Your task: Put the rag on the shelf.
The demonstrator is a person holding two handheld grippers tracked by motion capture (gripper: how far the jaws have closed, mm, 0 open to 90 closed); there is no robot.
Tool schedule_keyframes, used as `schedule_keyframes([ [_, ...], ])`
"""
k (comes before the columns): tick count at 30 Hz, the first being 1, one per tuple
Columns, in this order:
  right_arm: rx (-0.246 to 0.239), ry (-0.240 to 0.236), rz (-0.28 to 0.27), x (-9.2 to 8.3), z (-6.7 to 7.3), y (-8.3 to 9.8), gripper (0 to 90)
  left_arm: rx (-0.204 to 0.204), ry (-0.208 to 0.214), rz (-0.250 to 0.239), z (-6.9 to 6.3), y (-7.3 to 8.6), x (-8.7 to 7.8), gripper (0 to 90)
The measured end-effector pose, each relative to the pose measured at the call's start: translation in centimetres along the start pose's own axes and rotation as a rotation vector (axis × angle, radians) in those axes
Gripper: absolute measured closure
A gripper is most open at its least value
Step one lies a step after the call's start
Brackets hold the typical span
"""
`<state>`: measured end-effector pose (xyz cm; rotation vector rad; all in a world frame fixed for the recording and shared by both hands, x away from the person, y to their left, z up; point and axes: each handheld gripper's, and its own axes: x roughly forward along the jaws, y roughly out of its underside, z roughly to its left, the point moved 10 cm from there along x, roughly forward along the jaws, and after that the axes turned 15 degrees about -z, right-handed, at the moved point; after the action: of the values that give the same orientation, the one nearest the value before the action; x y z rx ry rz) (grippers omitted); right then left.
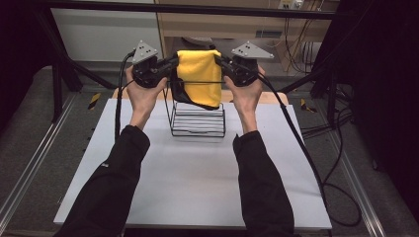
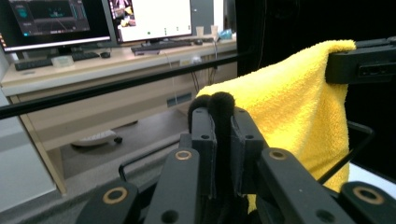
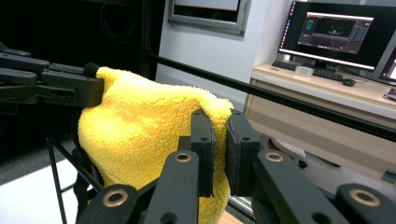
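Note:
A yellow towel (image 1: 199, 76) with a black edge hangs stretched between my two grippers, above a black wire rack (image 1: 197, 123) on the white table (image 1: 197, 182). My left gripper (image 1: 174, 63) is shut on the towel's left top corner, and its jaws (image 2: 219, 109) pinch the black trim. On the right top corner my right gripper (image 1: 220, 61) is shut, the yellow cloth (image 3: 140, 135) squeezed between its jaws (image 3: 219, 121). Each gripper view shows the other gripper (image 2: 359, 63) (image 3: 70, 86) holding the far corner. The towel's lower edge drapes just over the rack's top wire.
The rack stands at the far middle of the table. A black bar (image 2: 93, 91) runs across behind it, with a desk and monitors (image 3: 336, 32) beyond. Cables (image 1: 301, 143) trail from both grippers along the table's sides.

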<state>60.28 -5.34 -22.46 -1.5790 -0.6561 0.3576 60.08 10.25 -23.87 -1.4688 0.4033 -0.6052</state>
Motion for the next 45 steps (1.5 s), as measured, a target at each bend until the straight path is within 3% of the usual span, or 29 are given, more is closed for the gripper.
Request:
schedule_keyframes([
  [7, -0.009, -0.005, 0.031, -0.2, 0.0, 1.2, 83.5, -0.004, 0.013, 0.024, -0.3, 1.3, -0.2, 81.8],
  [12, 0.009, -0.024, -0.024, -0.4, 0.2, 0.1, 83.5, -0.006, 0.028, -0.03, -0.4, -0.5, -0.8, 81.8],
  [16, 0.011, -0.033, -0.056, -0.9, 0.4, -1.0, 83.4, 0.011, 0.039, -0.041, -0.8, -1.5, -1.3, 81.8],
  [26, -0.006, -0.08, -0.063, -2.1, 1.3, -2.1, 83.2, 0.023, 0.057, -0.052, -1.3, -2.7, -2.5, 81.7],
  [32, -0.023, -0.123, -0.039, -3.0, 2.1, -2.3, 83.0, 0.011, 0.086, -0.044, -1.7, -2.6, -3.6, 81.5],
  [36, -0.034, -0.149, -0.001, -3.8, 2.7, -2.2, 82.7, -0.005, 0.119, -0.009, -2.2, -2.2, -4.4, 81.1],
  [39, -0.026, -0.171, 0.033, -4.3, 3.2, -1.9, 82.6, -0.018, 0.13, 0.014, -2.5, -1.8, -4.9, 80.7],
  [45, 0.008, -0.194, 0.088, -5.2, 4.1, -1.1, 82.2, -0.006, 0.142, 0.056, -3.1, -0.7, -5.8, 80.2],
])
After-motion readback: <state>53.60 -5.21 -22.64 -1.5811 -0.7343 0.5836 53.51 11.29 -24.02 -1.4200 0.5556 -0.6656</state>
